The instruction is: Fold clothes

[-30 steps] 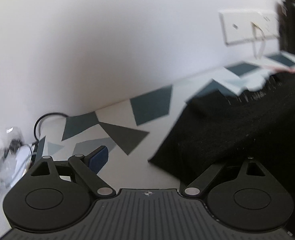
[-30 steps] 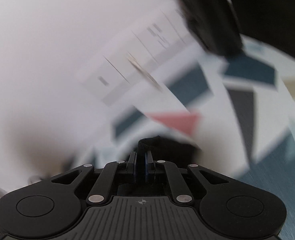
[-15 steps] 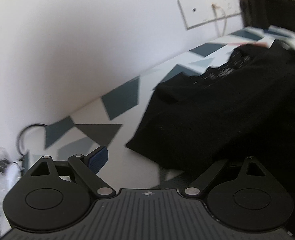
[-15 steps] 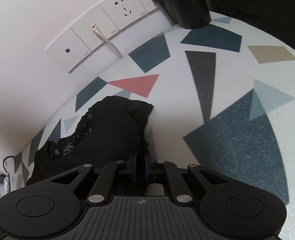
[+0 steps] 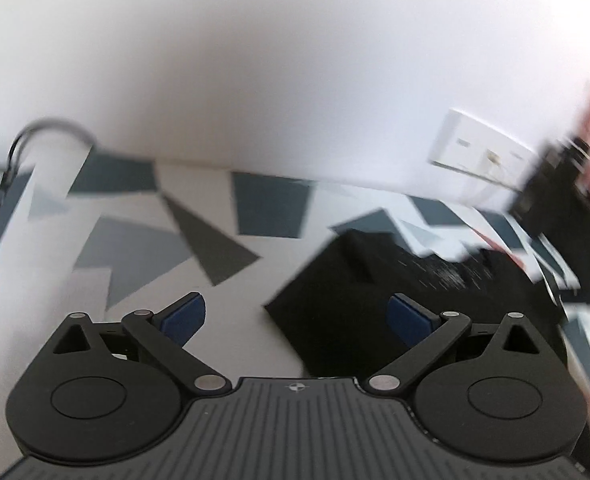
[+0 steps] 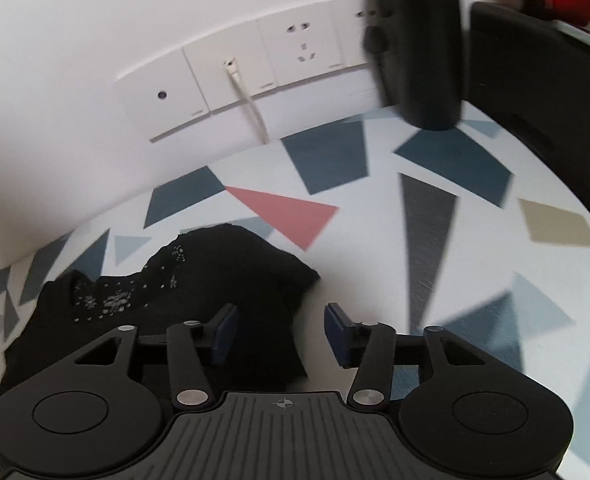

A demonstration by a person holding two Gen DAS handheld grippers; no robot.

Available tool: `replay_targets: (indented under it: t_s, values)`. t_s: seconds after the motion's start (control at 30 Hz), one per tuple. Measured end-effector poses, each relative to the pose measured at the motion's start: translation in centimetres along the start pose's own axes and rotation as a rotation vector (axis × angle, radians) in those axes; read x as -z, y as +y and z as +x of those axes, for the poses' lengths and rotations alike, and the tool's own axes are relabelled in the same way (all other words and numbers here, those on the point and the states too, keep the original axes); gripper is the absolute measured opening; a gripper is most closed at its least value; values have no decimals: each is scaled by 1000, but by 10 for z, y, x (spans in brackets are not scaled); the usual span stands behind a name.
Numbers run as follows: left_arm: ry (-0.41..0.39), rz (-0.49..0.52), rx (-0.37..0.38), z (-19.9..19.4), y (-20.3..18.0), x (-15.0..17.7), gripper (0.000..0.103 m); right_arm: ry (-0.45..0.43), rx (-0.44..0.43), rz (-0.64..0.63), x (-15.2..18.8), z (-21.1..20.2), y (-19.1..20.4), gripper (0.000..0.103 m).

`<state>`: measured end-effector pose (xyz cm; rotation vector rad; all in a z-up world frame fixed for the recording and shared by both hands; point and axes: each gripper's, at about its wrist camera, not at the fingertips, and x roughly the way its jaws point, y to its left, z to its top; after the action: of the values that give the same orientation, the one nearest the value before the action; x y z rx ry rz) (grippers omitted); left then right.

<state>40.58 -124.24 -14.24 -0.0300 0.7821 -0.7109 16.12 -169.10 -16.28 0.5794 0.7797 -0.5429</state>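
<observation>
Shirt (image 6: 223,280): soft, light, limp (bunched near wall edge); pinch a hem corner.
Left tongs (image 5: 297,316): wide open, empty.
Right tongs (image 6: 281,334): open, empty.

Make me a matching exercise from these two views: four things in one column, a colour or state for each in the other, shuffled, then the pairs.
Things:
1. left gripper
2. garment
3. triangle
4. cable

Descriptions:
A. pink
B. plugged into the wall plate
C. open, holding nothing
D. black, crumpled on the table

Pairs: 1-C, 2-D, 3-A, 4-B
</observation>
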Motion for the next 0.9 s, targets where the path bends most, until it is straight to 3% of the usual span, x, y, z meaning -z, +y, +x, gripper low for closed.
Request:
replay_targets:
  t_s: [0.07, 0.1, 0.13, 0.17, 0.2, 0.27, 0.43, 0.5, 0.57, 0.6, 0.73, 0.9]
  values:
    - [25, -73, -21, 17, 5, -4, 97, 28, 2, 9, -3, 18, 1, 43]
    - [34, -93, -23, 23, 6, -6, 94, 36, -7, 24, -3, 22, 1, 37]
    - [43, -113, -24, 28, 7, -7, 91, 35, -15, 41, -3, 22, 0, 21]
    - [52, -132, -25, 34, 8, -9, 84, 34, -23, 57, -3, 22, -1, 15]
    - [58, -131, -34, 39, 6, -11, 75, 23, -28, 69, -3, 19, 0, 13]
    - [68, -101, -65, 45, 1, -14, 69, -15, -30, 83, -2, 5, 1, 9]
    - [100, 4, -99, 63, -13, -17, 69, 48, -9, 149, 4, -3, -11, 9]
    - [110, 35, -106, 68, -17, -17, 69, 97, 1, 179, 6, 2, -18, 14]
    - [111, 54, -109, 71, -20, -18, 69, 107, 12, 216, 5, 3, -23, 30]
    - [111, 58, -108, 73, -21, -20, 69, 94, 11, 234, 3, 1, -26, 32]
    - [99, 48, -102, 80, -21, -32, 70, 54, -24, 295, -11, 5, -36, 35]
    - [117, 46, -45, 100, -27, -50, 70, 114, -104, 518, -21, 32, -57, 37]
